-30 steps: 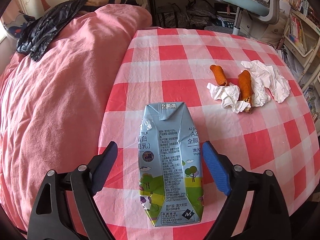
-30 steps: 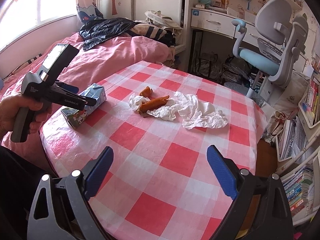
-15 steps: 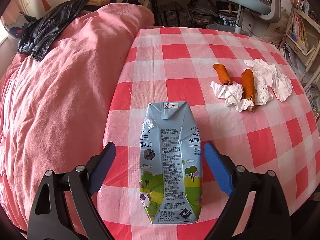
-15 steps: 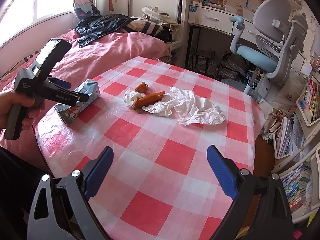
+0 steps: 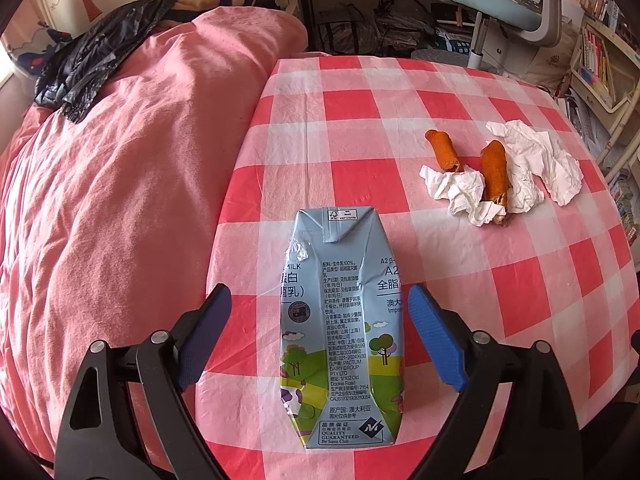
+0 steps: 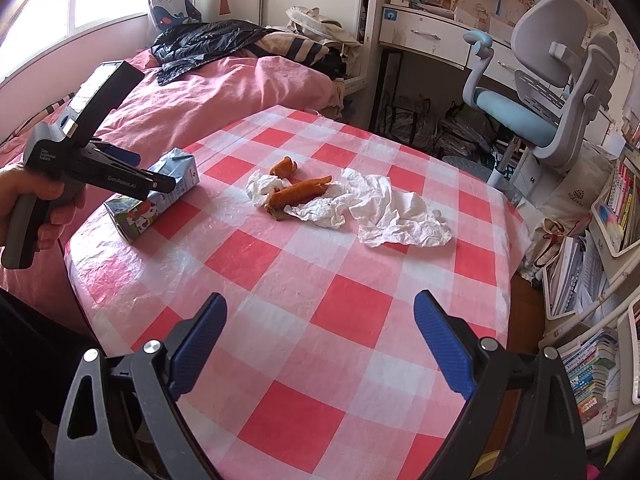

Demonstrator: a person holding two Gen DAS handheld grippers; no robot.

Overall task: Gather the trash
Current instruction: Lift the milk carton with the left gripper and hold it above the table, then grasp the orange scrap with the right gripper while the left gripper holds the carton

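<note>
A light-blue milk carton (image 5: 342, 320) lies flat on the red-and-white checked table (image 5: 500, 280), near its left edge. My left gripper (image 5: 320, 312) hangs over the carton, open, one blue pad on each side, neither pressing it. The same carton (image 6: 160, 196) shows in the right wrist view under the hand-held left gripper (image 6: 132, 168). Two orange food pieces (image 5: 494, 170) rest on crumpled white tissues (image 5: 536, 160) farther right; these orange pieces (image 6: 298, 192) and tissues (image 6: 384, 208) sit mid-table in the right wrist view. My right gripper (image 6: 320, 328) is open above bare tablecloth.
A pink-covered bed (image 5: 120, 180) with a black jacket (image 5: 80, 64) adjoins the table's left side. A grey-and-blue office chair (image 6: 548, 92) and a desk (image 6: 424, 36) stand behind the table. Bookshelves (image 6: 600, 280) line the right.
The right wrist view has pulled back and tilted slightly, so the table sits a little lower in frame. The left gripper's jaws stand a touch wider around the carton.
</note>
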